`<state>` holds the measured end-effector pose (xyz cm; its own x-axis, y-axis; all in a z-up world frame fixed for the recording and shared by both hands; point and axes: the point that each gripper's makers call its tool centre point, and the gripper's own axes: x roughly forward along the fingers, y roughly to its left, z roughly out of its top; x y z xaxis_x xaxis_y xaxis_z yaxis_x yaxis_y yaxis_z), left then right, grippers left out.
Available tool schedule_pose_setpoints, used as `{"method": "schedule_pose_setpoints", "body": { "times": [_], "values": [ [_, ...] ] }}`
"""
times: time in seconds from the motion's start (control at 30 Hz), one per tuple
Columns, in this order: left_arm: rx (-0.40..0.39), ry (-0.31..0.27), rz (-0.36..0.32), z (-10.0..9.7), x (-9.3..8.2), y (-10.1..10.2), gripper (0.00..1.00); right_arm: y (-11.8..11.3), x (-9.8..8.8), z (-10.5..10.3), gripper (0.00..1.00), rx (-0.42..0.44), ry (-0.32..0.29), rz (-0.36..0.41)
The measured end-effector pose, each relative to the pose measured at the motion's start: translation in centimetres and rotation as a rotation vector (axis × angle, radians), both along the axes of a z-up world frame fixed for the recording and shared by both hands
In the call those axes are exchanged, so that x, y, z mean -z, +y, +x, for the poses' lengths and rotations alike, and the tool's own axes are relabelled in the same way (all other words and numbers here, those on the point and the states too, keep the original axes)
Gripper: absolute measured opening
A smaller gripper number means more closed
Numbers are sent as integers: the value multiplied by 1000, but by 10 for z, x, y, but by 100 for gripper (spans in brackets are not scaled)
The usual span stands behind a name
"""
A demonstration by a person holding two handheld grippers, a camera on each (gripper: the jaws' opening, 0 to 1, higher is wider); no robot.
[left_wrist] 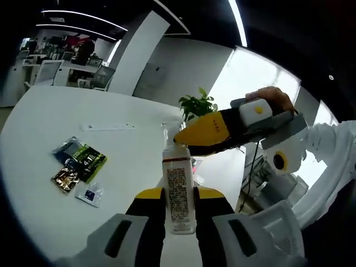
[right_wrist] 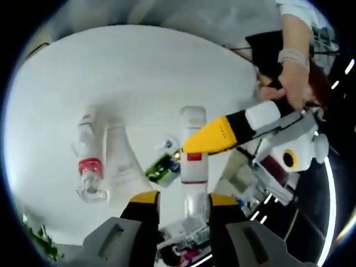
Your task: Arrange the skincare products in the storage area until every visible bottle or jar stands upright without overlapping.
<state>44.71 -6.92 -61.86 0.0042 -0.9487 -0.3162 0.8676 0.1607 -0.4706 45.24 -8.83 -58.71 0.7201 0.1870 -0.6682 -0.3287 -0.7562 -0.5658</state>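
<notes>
here the bottle [left_wrist: 179, 192] is hanging in the air over the white table [left_wrist: 50, 139], both grippers clamped on it: the left gripper [left_wrist: 179, 196] low on the label, the right gripper [right_wrist: 182, 199] near its end. better lower it slowly, base first, well apart from the tubes [right_wrist: 103, 158].

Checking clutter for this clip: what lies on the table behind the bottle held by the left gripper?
Behind the bottle held in the left gripper, small sachets and a white strip lie on the white table. Whatever sits directly behind the bottle is covered.
</notes>
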Motion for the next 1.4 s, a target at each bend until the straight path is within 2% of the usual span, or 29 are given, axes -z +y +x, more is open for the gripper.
{"method": "schedule_pose_setpoints", "body": {
  "times": [0.1, 0.37, 0.5, 0.57, 0.73, 0.87, 0.93, 1.03, 1.07, 1.13, 1.17, 1.27, 1.37, 1.4],
  "values": [
    [0, 3, -1, 0, 0, 0, 14, -4, -4, -1, 27, 31, -5, 32],
    [5, -2, -3, -2, 0, -1, 14, -13, -15, -4, 27, 143, 9, 186],
    [14, -12, -13, -4, -2, -3, 14, -23, -20, -4, 27, 236, 31, 304],
    [13, -30, -15, -5, -2, -3, 14, -27, -21, -5, 27, 268, 40, 349],
    [23, -62, -25, -7, -5, -5, 14, -45, -28, -3, 29, 423, 57, 522],
    [48, -133, -41, -13, -11, -7, 14, -58, -26, -5, 30, 525, 83, 623],
    [50, -144, -35, -14, -10, -6, 14, -62, -24, -8, 30, 570, 113, 674],
    [52, -174, -33, -15, -10, -6, 14, -68, -25, -12, 28, 674, 168, 806],
    [55, -197, -35, -15, -10, -6, 14, -69, -27, -12, 28, 693, 174, 836],
    [63, -206, -42, -19, -12, -6, 14, -69, -27, -15, 28, 711, 201, 873],
    [67, -217, -56, -23, -15, -6, 14, -69, -28, -18, 28, 748, 216, 918],
    [81, -239, -82, -27, -19, -7, 14, -65, -30, -20, 29, 783, 263, 1028],
    [85, -286, -90, -27, -21, -8, 14, -61, -29, -28, 28, 849, 336, 1128],
    [95, -311, -104, -33, -22, -8, 14, -56, -31, -30, 28, 859, 368, 1183]
  ]
}}
